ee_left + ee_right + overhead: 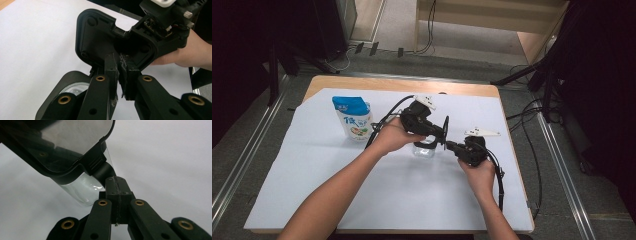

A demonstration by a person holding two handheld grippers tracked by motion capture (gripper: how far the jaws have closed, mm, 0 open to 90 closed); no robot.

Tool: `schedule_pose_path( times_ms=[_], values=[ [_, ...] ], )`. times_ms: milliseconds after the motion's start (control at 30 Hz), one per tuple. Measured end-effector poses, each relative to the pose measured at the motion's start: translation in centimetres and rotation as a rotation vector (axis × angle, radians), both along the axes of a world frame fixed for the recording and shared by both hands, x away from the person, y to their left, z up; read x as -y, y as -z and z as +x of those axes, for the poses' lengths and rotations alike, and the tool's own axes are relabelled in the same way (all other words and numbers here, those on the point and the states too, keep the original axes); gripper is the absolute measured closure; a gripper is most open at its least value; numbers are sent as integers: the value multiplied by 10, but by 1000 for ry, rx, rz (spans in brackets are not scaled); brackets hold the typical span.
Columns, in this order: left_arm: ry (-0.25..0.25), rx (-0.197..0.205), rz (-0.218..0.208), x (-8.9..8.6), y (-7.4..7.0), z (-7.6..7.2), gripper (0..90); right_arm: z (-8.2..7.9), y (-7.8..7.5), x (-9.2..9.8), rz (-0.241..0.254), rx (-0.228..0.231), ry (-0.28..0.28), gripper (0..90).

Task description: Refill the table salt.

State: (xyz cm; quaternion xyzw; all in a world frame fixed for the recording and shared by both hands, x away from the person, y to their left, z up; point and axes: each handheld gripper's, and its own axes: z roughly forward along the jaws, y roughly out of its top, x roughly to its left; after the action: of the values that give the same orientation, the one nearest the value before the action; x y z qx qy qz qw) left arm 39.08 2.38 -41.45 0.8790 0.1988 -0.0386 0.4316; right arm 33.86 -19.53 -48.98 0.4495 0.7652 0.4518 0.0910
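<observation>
so we are pinching the black-rimmed lid [445, 131] with both grippers [443, 136] [449, 145], jaws clamped, tilting it over the clear container [424, 149] mid-sheet; pouch [353, 117] sitting well apart.

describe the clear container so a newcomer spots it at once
Start at the white sheet on the wooden table. At its middle, under the black lid, stands the clear container. Unlike the blue-topped printed pouch to its left, it is see-through and unlabelled.

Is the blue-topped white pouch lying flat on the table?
No, the blue-topped white pouch stands upright on the white sheet.
</observation>
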Motion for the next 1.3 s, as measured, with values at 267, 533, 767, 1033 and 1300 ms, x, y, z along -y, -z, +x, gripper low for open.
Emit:
schedule_pose_path(
  times_ms=[267, 533, 767, 1033, 1300],
  values=[
    [3, -4, -6, 6, 5, 2, 858, -1, 2, 1, 13, 2, 8, 900],
    [3, -12, -10, 6, 6, 3, 854, -4, 1, 2, 14, -4, 2, 900],
    [-6, -12, -2, 0, 4, 3, 837, -9, 3, 2, 31, -16, -16, 900],
    [-21, -24, -14, -16, 1, -1, 789, -11, 5, -2, 26, -25, -33, 900],
    [-48, -40, -18, -35, 8, -11, 756, -4, 5, 2, 31, -27, -10, 900]
  ],
)
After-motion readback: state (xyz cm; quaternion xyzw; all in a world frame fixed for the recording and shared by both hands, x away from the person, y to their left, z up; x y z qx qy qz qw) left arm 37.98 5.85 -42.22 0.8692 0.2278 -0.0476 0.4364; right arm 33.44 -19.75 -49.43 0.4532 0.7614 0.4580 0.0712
